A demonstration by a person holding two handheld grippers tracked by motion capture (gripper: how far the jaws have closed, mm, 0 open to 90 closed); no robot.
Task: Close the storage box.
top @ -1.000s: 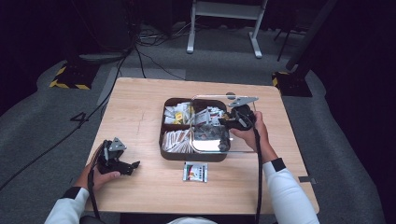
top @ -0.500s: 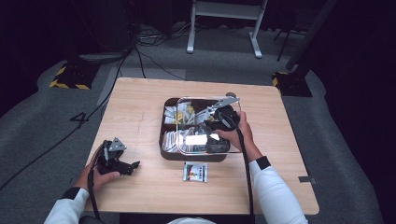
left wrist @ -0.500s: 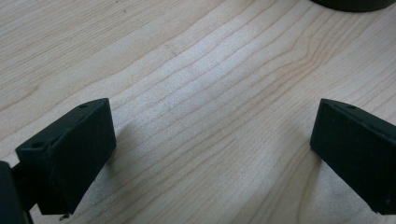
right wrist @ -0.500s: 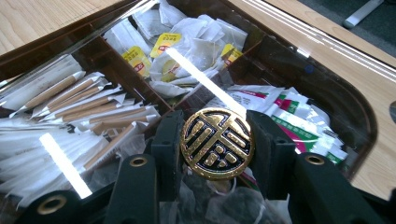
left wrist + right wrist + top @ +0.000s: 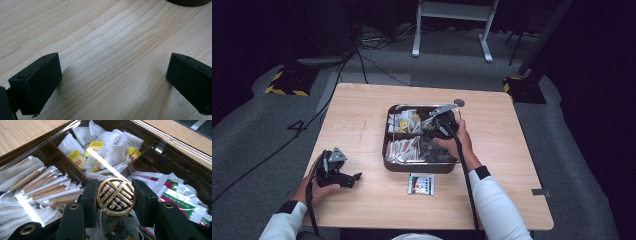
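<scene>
Over tray (image 5: 388,150): right gripper (image 5: 116,197) clamps glass lid's gold knob (image 5: 116,197).
Left gripper (image 5: 112,80) rests wide open, empty, on table (image 5: 105,37).

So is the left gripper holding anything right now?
No, the left gripper has its jaws wide apart over bare wooden table, nothing between them.

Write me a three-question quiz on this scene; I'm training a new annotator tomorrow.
1. True or false: the right hand-held gripper is clamped on the lid's round gold knob.
2. What lies on the table just in front of the compartment box? A) a sachet B) a spoon C) a cup
3. What is between the left hand-held gripper's jaws?

Key: 1 true. 2 A, a small sachet. 3 Nothing; they stand open over the bare wooden table.
</scene>
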